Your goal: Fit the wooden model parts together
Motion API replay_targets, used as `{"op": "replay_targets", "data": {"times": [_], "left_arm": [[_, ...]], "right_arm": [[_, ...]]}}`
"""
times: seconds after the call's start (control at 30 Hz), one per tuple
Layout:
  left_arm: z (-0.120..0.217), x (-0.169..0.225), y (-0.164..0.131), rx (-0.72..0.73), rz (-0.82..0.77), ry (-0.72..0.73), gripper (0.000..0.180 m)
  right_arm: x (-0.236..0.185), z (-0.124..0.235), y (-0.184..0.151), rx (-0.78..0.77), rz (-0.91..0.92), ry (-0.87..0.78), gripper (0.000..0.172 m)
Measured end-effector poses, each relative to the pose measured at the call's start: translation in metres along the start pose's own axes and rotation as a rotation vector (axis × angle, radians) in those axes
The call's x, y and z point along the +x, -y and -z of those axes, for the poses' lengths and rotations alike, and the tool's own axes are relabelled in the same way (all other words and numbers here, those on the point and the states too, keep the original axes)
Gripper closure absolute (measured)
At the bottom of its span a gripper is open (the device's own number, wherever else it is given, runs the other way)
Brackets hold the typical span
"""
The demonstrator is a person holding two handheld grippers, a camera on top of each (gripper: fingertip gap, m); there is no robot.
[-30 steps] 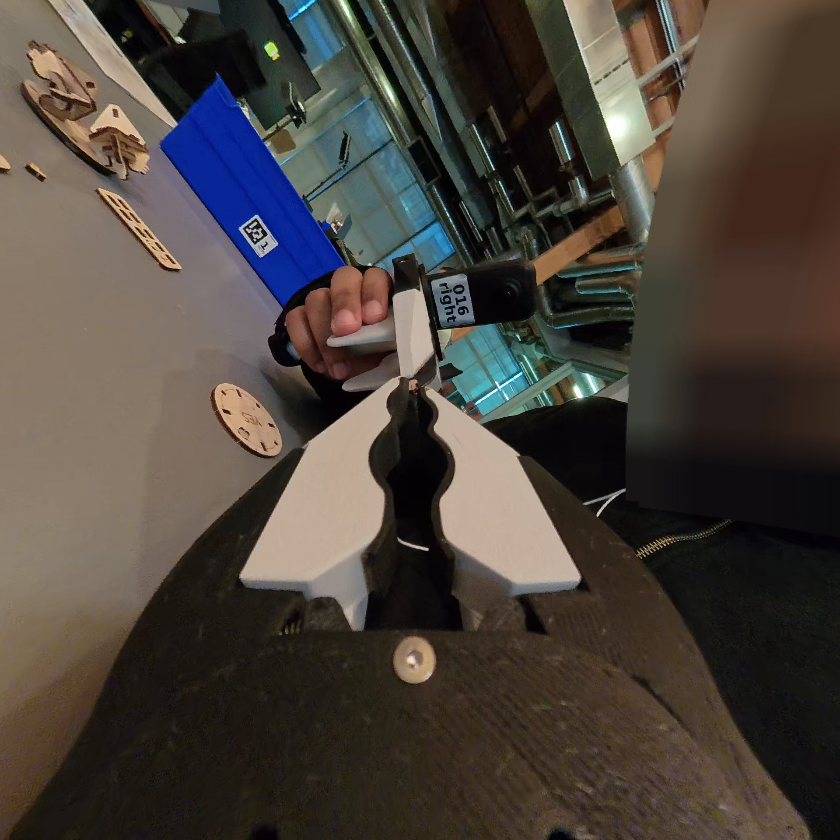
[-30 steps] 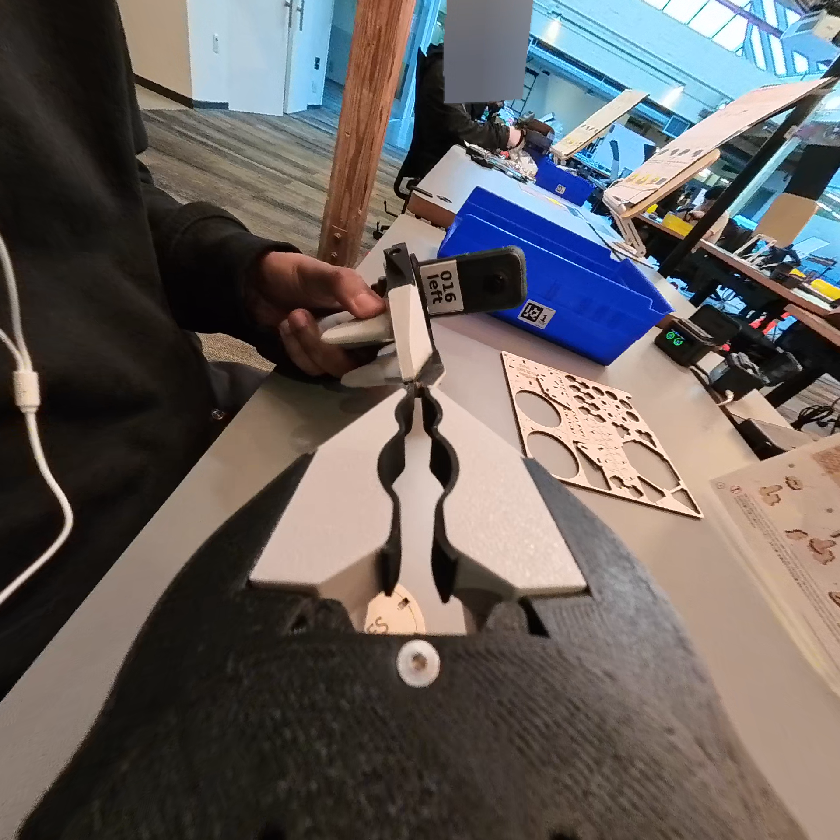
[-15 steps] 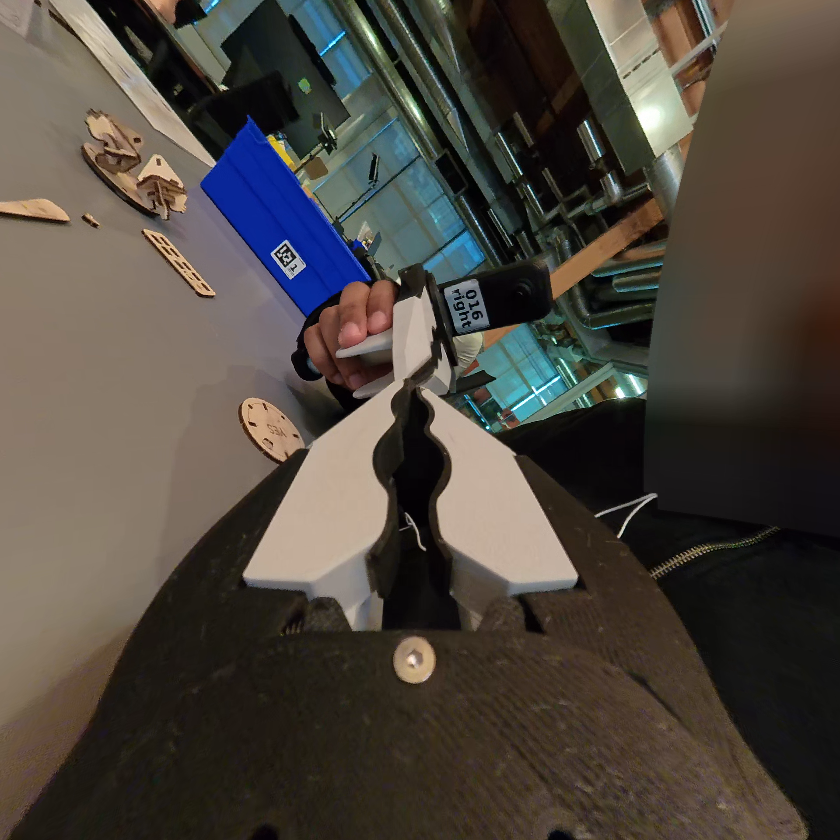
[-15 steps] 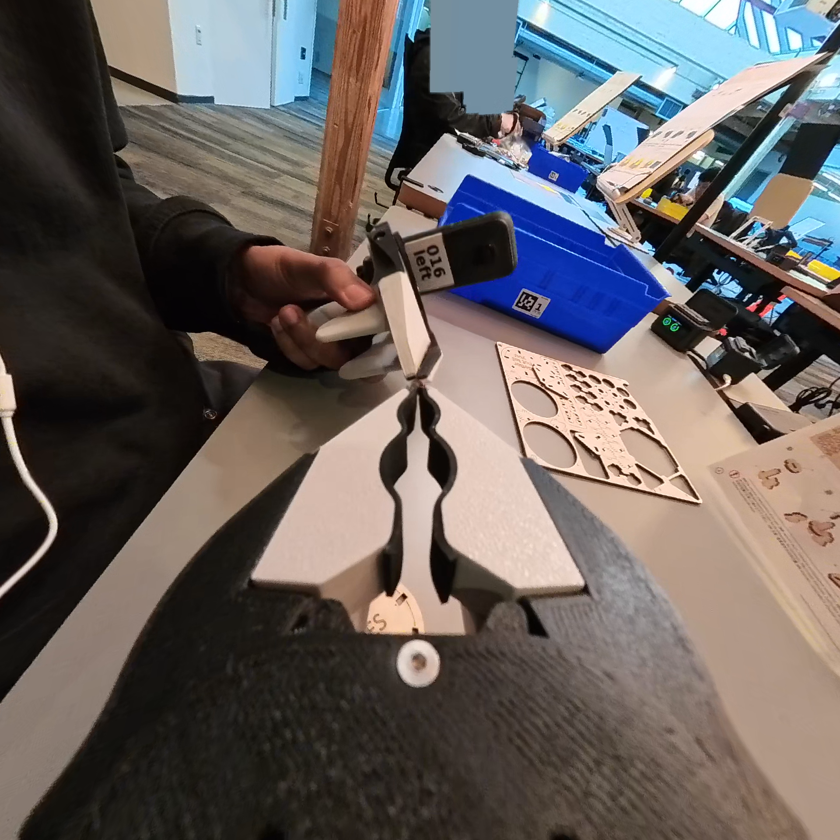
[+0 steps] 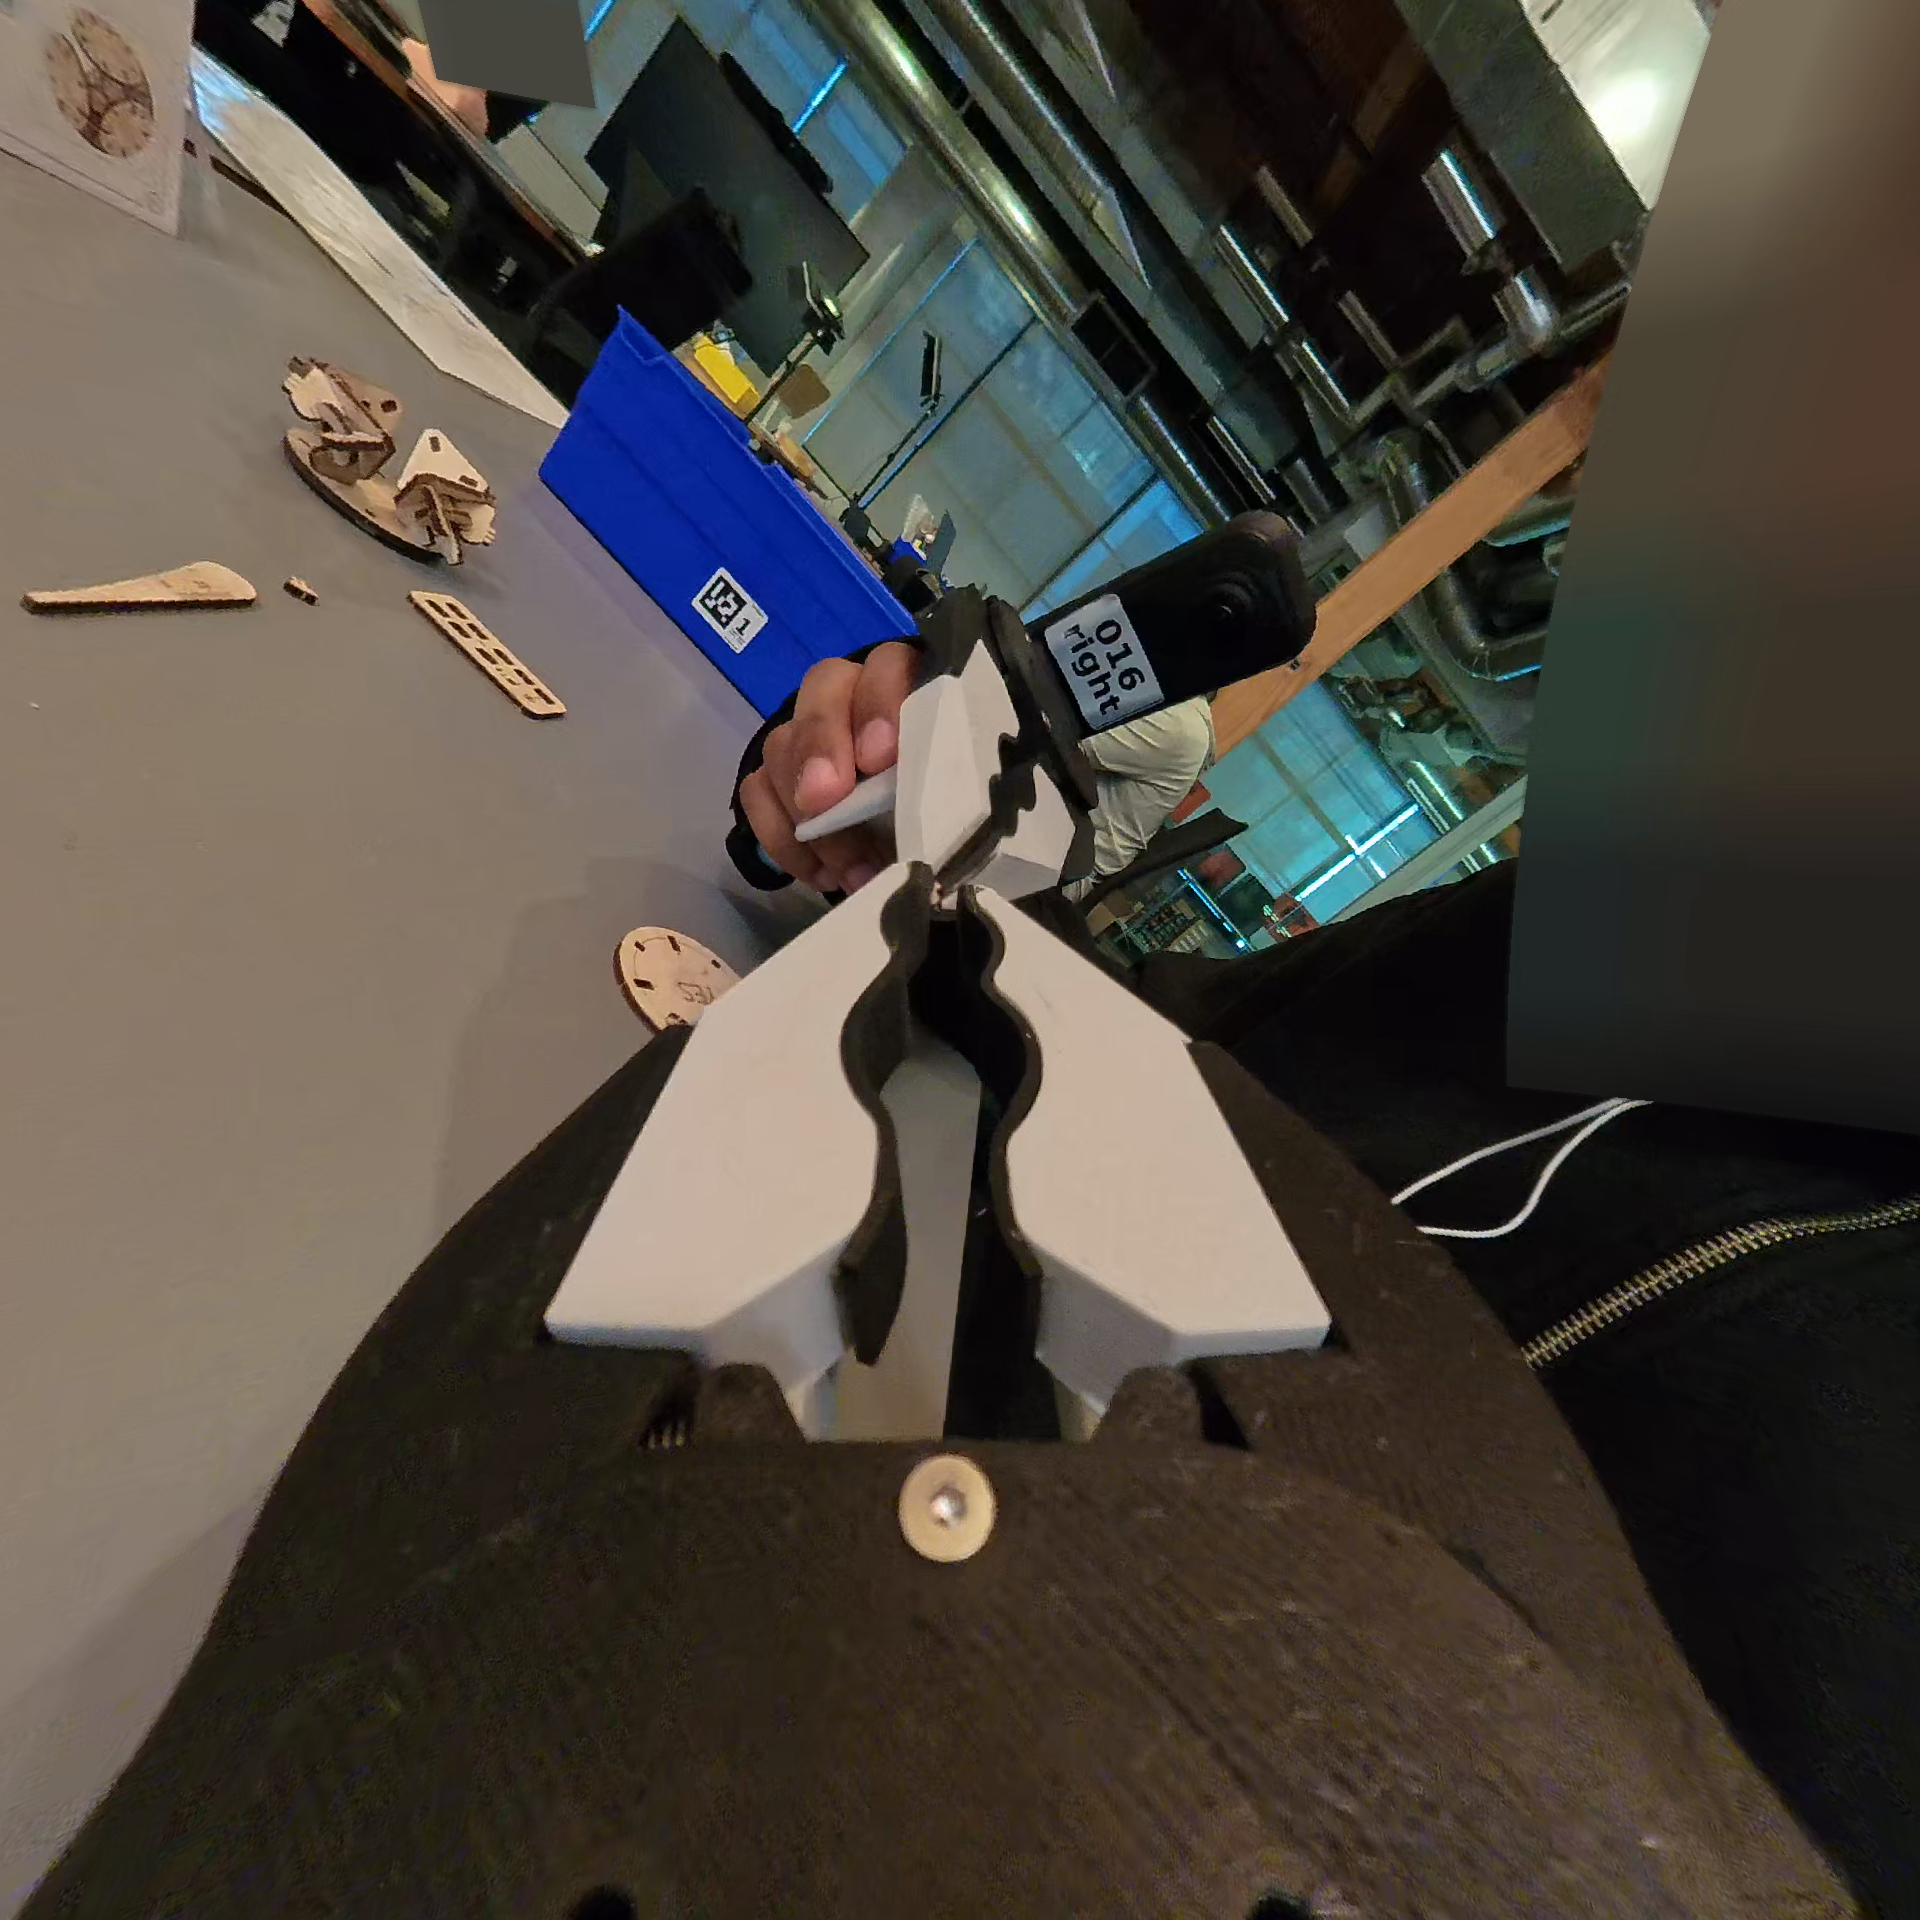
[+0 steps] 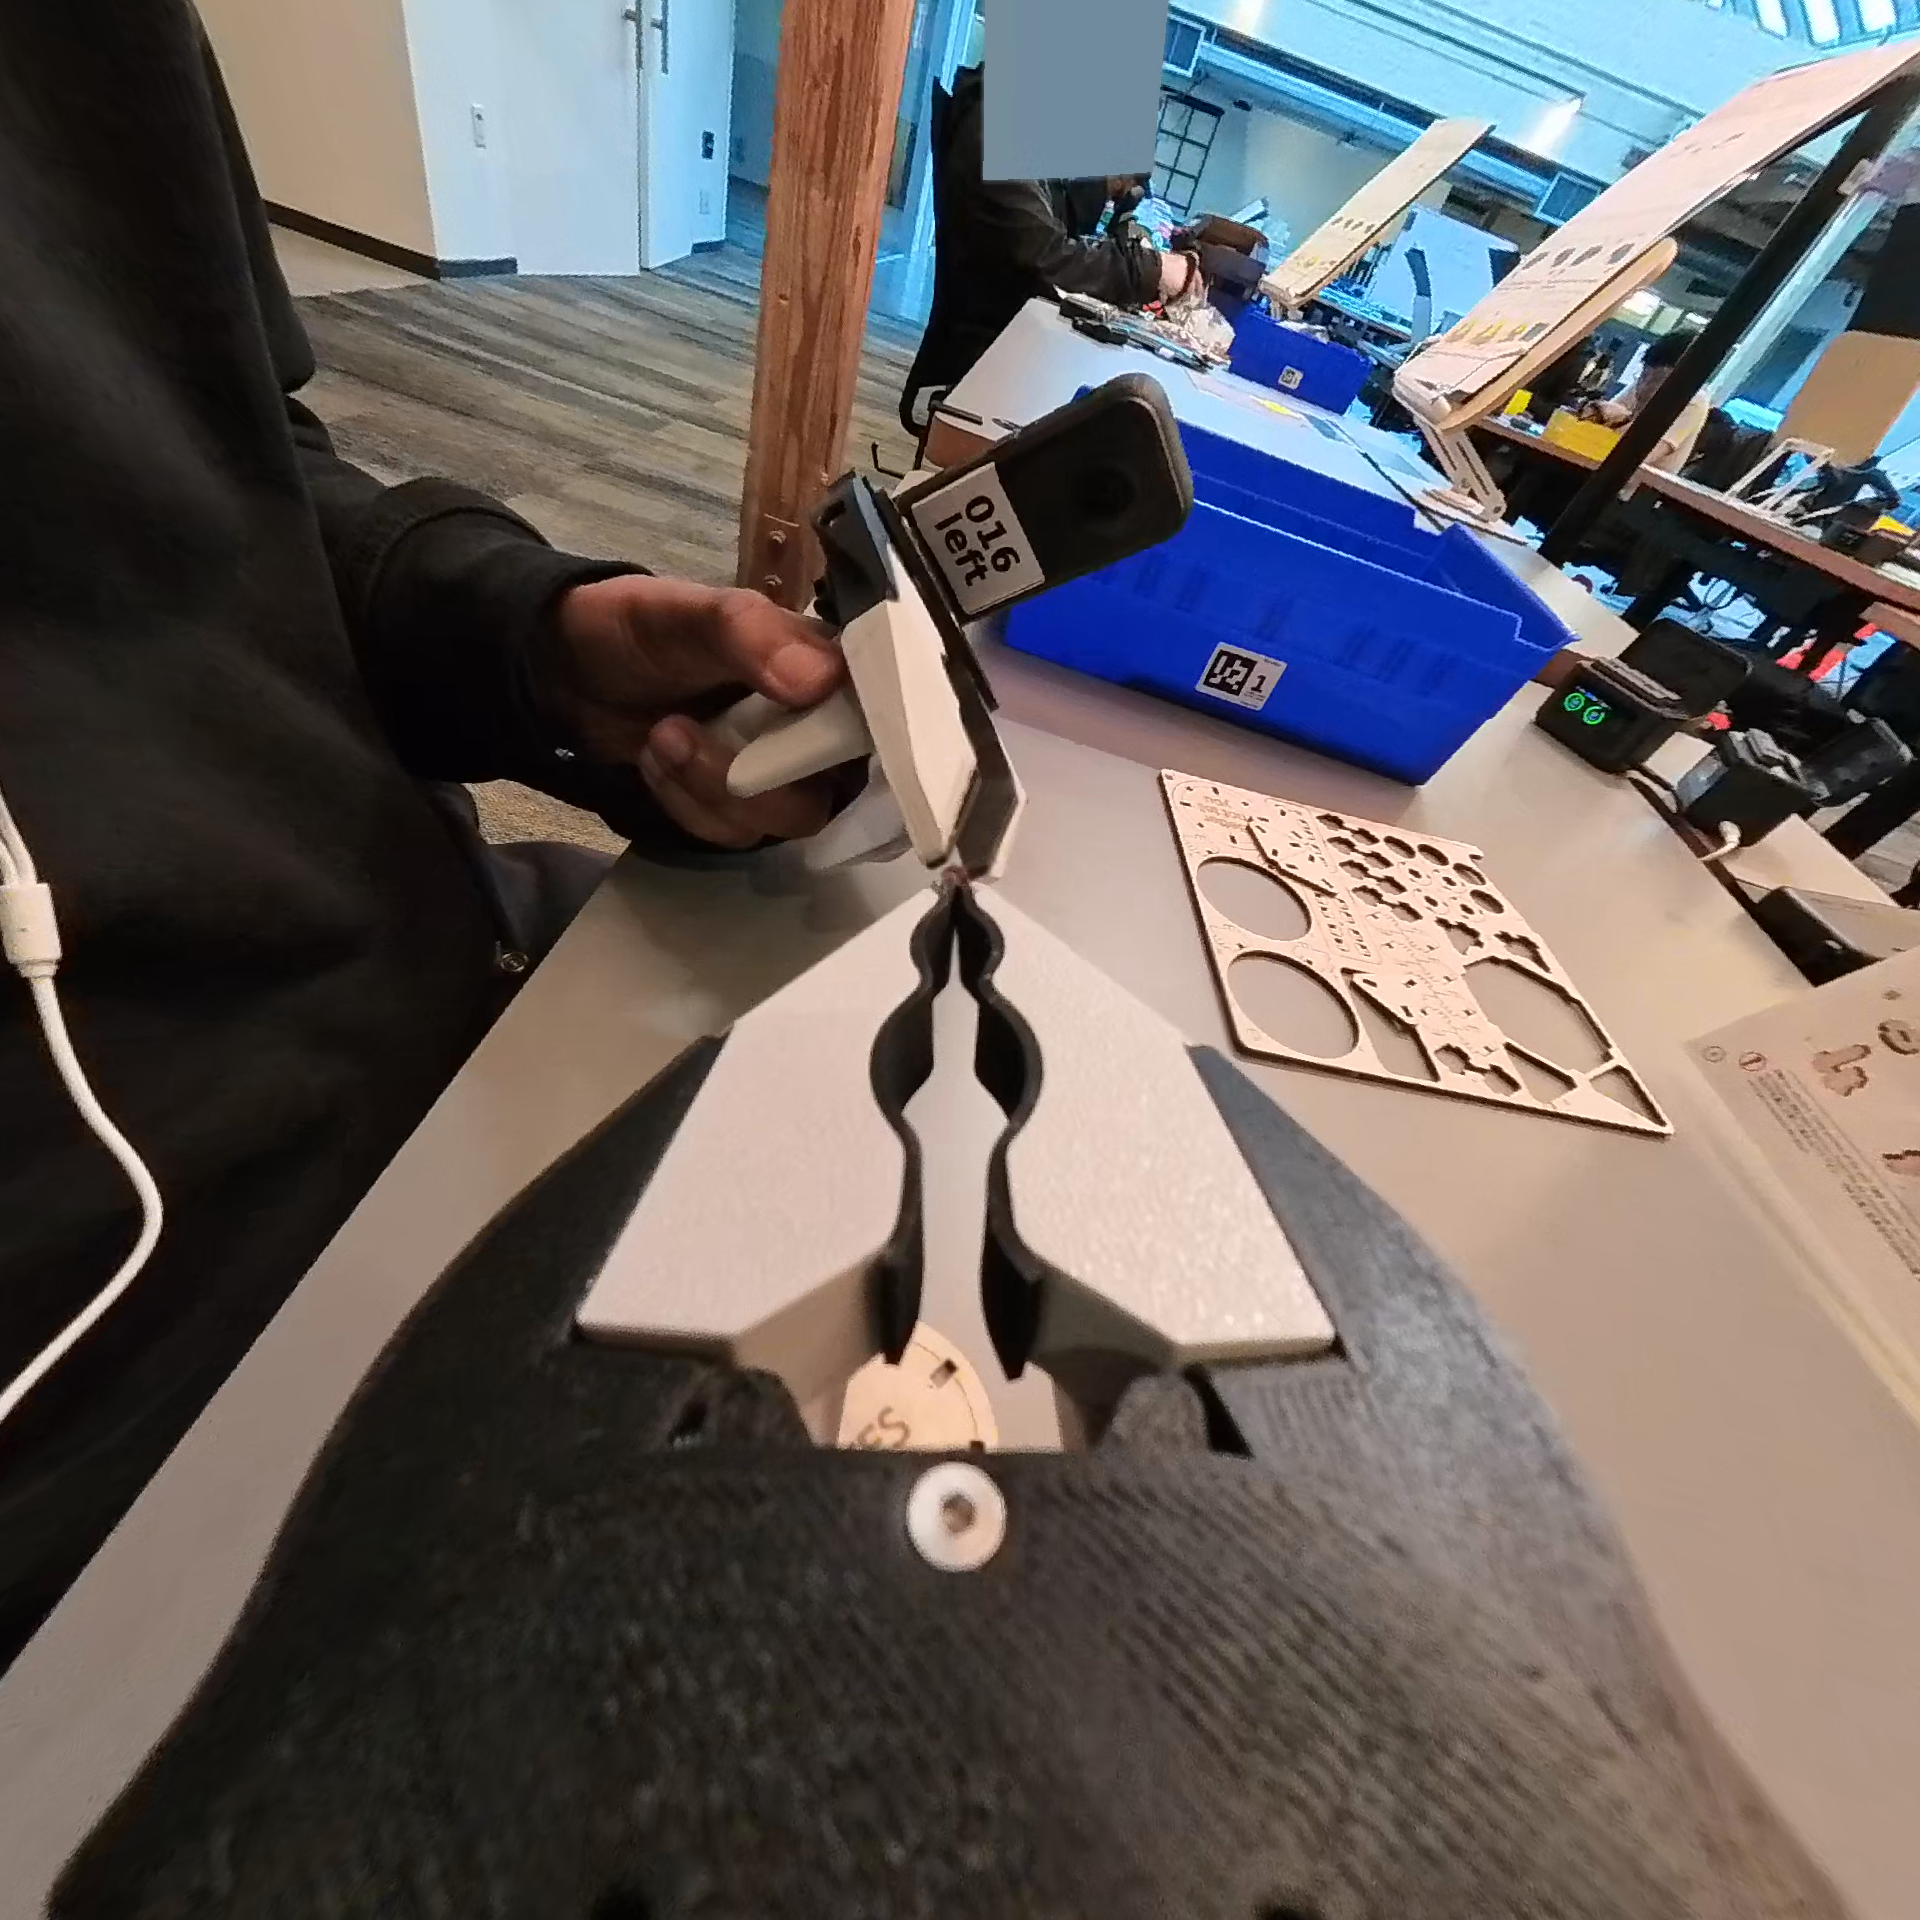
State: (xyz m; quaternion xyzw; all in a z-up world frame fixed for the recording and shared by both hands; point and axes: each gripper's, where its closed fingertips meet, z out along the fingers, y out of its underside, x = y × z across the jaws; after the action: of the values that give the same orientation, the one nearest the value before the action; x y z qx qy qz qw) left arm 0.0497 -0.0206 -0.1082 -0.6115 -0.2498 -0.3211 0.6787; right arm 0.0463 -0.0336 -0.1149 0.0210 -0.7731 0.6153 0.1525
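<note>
The left gripper is clenched, its two fingers closed to the tips, and the right gripper is clenched the same way. The two meet nose to nose just above the bench, the tips touching or almost so. A tiny speck sits where they meet, too small to name.

A hand wraps each handle. A round wooden disc lies flat on the bench right under the right gripper. Farther out lie a slotted wooden strip, a tapered piece and a small half-built wooden model. A punched-out wooden sheet lies to the right, beside a printed page. A blue bin stands behind.
</note>
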Motion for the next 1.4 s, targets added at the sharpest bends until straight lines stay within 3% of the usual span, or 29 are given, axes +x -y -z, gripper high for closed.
{"op": "replay_targets", "data": {"times": [0.33, 0.47, 0.67, 0.9, 1.13, 1.4], "left_arm": [[0.004, -0.008, 0.002, -0.014, -0.041, 0.074, 0.179], [0.017, -0.016, 0.007, -0.04, -0.098, 0.175, 0.178], [0.043, -0.029, -0.014, -0.214, -0.206, 0.412, 0.174], [0.063, -0.045, -0.073, -0.531, -0.288, 0.619, 0.172], [0.058, -0.05, -0.084, -0.556, -0.341, 0.711, 0.175], [0.053, -0.052, -0.083, -0.518, -0.314, 0.688, 0.18]], "right_arm": [[0.008, -0.002, -0.016, -0.08, -0.034, -0.025, 0.172], [0.023, 0.005, -0.017, -0.086, -0.054, -0.096, 0.172], [0.042, 0.015, -0.01, -0.009, -0.166, -0.158, 0.172], [0.042, 0.014, -0.01, -0.002, -0.202, -0.153, 0.172], [0.039, 0.011, -0.012, -0.02, -0.184, -0.152, 0.172], [0.038, 0.01, -0.015, -0.043, -0.171, -0.148, 0.172]]}}
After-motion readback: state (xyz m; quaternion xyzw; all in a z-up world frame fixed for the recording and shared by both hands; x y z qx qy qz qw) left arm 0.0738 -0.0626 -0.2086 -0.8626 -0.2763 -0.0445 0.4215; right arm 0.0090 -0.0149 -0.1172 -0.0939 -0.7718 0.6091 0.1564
